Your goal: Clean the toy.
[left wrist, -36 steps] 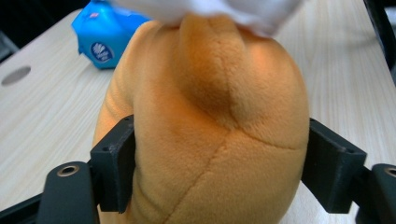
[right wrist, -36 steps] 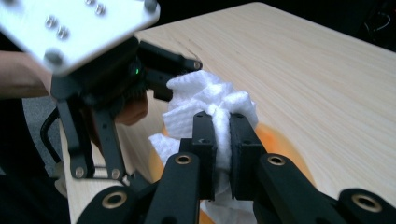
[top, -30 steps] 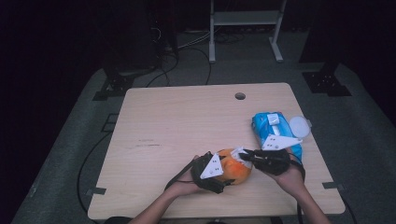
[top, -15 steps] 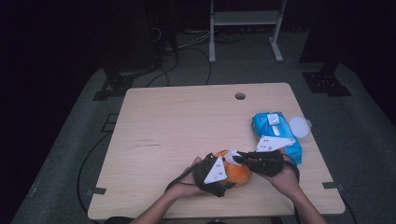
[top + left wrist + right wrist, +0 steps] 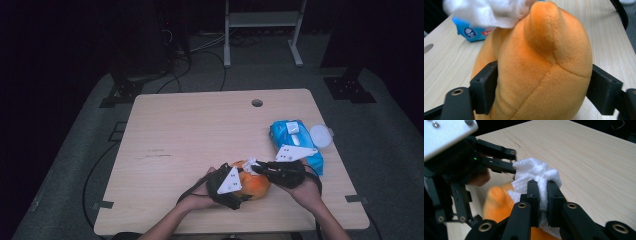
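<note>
An orange plush toy (image 5: 252, 184) sits near the table's front edge, and my left gripper (image 5: 240, 187) is shut on it. In the left gripper view the plush toy (image 5: 541, 70) bulges between the two jaws. My right gripper (image 5: 256, 168) comes in from the right and is shut on a crumpled white wipe (image 5: 536, 173). It holds that wipe (image 5: 249, 164) against the top of the toy. The wipe (image 5: 489, 11) also shows at the top of the left gripper view, lying on the toy's tip.
A blue wipes packet (image 5: 295, 137) lies at the right of the wooden table (image 5: 200, 130), with a round white lid (image 5: 320, 135) beside it. A cable hole (image 5: 257, 103) is near the far edge. A shelf frame (image 5: 262, 30) stands beyond the table.
The right gripper with the wipe has shifted slightly left over the toy. The left gripper keeps its hold on the toy.
</note>
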`<state>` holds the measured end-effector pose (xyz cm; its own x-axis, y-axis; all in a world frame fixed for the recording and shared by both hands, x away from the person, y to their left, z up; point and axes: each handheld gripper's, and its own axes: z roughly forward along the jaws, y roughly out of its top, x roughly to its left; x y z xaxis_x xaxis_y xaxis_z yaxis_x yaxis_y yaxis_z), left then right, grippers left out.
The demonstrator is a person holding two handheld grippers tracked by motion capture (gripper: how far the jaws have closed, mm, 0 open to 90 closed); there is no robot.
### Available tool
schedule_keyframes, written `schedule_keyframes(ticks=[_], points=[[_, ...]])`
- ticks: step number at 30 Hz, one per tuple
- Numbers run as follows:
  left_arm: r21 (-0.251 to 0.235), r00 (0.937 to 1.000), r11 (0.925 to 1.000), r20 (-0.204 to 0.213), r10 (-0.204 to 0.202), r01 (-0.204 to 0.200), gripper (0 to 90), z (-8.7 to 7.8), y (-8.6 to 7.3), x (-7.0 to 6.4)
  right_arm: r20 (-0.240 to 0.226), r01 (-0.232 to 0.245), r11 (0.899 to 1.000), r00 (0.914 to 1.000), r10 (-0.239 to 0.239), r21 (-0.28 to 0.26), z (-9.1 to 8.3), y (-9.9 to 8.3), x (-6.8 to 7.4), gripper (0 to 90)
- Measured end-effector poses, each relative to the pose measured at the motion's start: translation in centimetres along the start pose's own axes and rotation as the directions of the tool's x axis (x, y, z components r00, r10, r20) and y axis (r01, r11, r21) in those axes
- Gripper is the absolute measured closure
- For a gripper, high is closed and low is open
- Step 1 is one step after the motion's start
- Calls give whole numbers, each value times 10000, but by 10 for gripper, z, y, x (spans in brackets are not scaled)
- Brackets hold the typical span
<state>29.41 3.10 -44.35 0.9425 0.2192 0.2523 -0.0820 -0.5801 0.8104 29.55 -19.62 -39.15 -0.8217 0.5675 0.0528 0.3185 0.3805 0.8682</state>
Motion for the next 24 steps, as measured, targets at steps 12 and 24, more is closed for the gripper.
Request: schedule_keyframes(ticks=[12,24], points=[[-754,9559,9531,421,-2907,2932,236,-11,-17,34,880,-1059,9941,9907,1034,242,-15,-24,-36,825],[-913,9220,9176,297,-3859,3870,239,-10,-18,39,340,-50,10000,9994,51,-24,-4,-4,-9,824]])
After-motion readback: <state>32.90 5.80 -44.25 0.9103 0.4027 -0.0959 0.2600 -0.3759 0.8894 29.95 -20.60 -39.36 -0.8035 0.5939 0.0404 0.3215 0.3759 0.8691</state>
